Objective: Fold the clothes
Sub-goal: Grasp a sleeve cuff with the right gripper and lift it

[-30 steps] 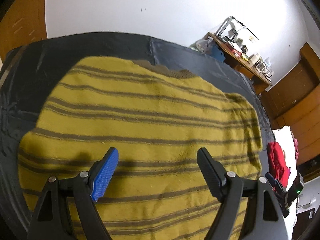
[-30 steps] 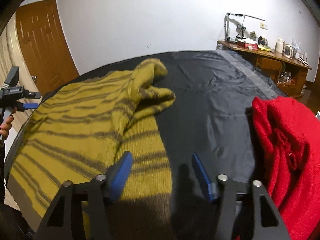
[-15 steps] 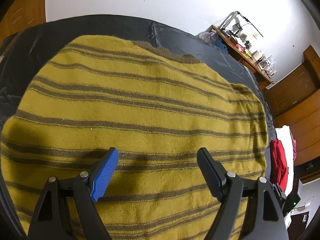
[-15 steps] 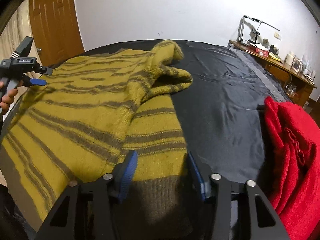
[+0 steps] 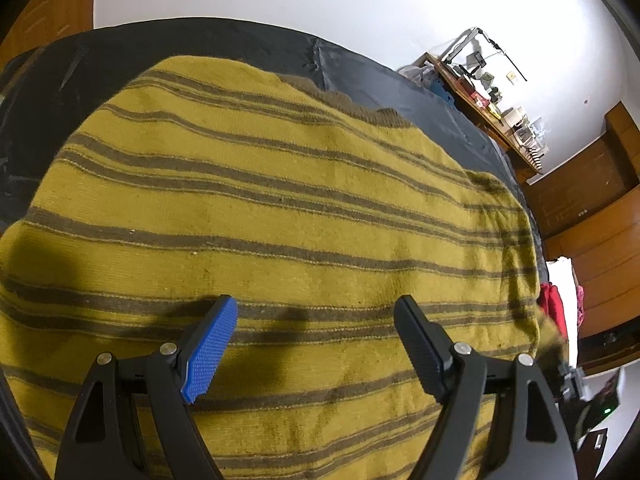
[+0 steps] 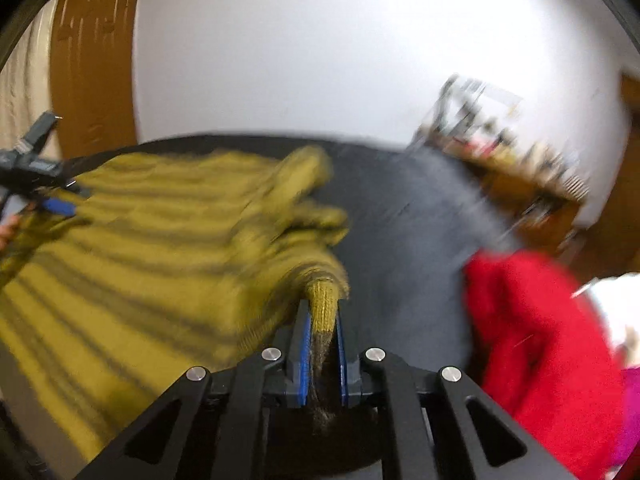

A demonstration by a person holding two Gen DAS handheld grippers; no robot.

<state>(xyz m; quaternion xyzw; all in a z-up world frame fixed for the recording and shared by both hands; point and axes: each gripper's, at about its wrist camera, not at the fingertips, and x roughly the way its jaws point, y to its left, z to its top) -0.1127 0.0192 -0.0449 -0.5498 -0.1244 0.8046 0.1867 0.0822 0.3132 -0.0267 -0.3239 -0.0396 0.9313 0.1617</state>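
Already the right gripper (image 6: 323, 334) was clamped on the sleeve cuff (image 6: 322, 307), the yellow striped sweater (image 6: 132, 240) spreading toward ten o'clock, where the left gripper (image 5: 316, 344) hovered wide apart.

Nothing here carries writing I can read; any labels on the far desk's (image 5: 486, 106) clutter are too small and blurred.

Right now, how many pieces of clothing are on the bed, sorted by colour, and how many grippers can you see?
Yellow striped sweater: 1
Red garment: 1
Grippers: 2, the left gripper open above the sweater and the right gripper shut on the sweater's sleeve cuff
Total: 2 garments and 2 grippers, 4 things
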